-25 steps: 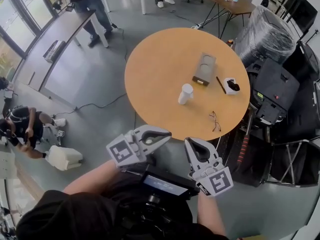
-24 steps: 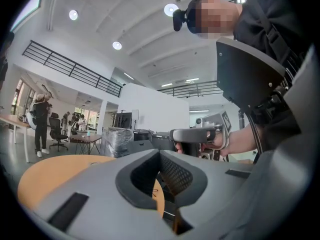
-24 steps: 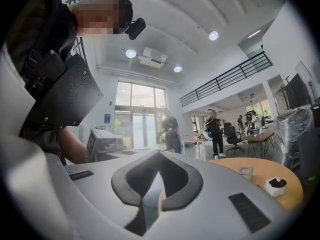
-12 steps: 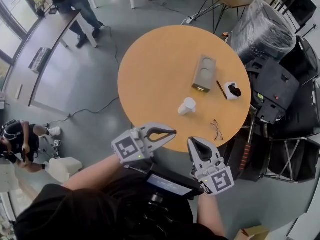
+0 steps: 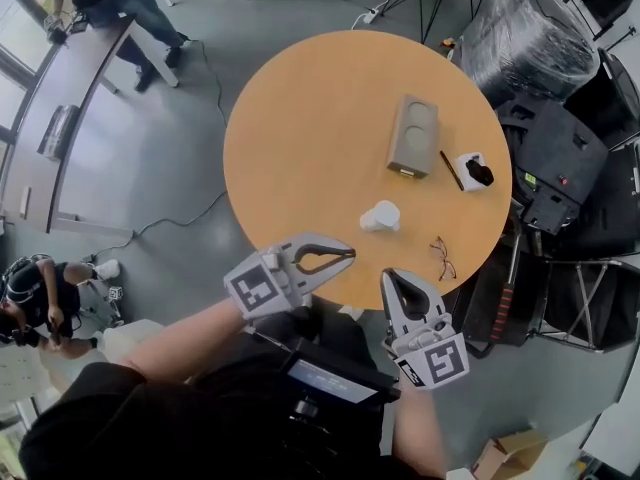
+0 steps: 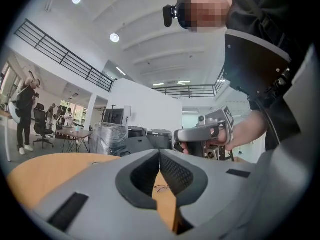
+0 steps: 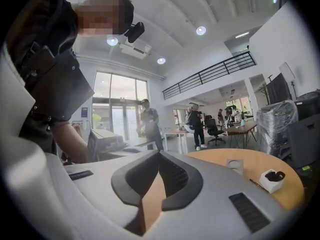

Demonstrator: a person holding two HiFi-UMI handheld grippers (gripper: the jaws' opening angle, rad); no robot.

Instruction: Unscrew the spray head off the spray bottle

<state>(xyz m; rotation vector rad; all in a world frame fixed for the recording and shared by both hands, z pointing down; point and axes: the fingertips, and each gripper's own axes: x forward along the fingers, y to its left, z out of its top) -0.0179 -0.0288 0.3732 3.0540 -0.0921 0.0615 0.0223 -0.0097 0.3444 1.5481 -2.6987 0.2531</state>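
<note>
While my left claw (image 5: 350, 255) and right claw (image 5: 388, 274) hover closed and empty at the near edge of the tabletop (image 5: 300, 138), the bottle (image 5: 381, 216) (white, seemingly on its side) lies just beyond them.

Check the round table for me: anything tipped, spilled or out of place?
Nothing looks spilled or broken. The pair of thin-framed spectacles lies close to the near edge of the round orange wooden table, where an arm could knock it off. Whether the small white bottle stands or lies, the head view leaves unclear.
</note>
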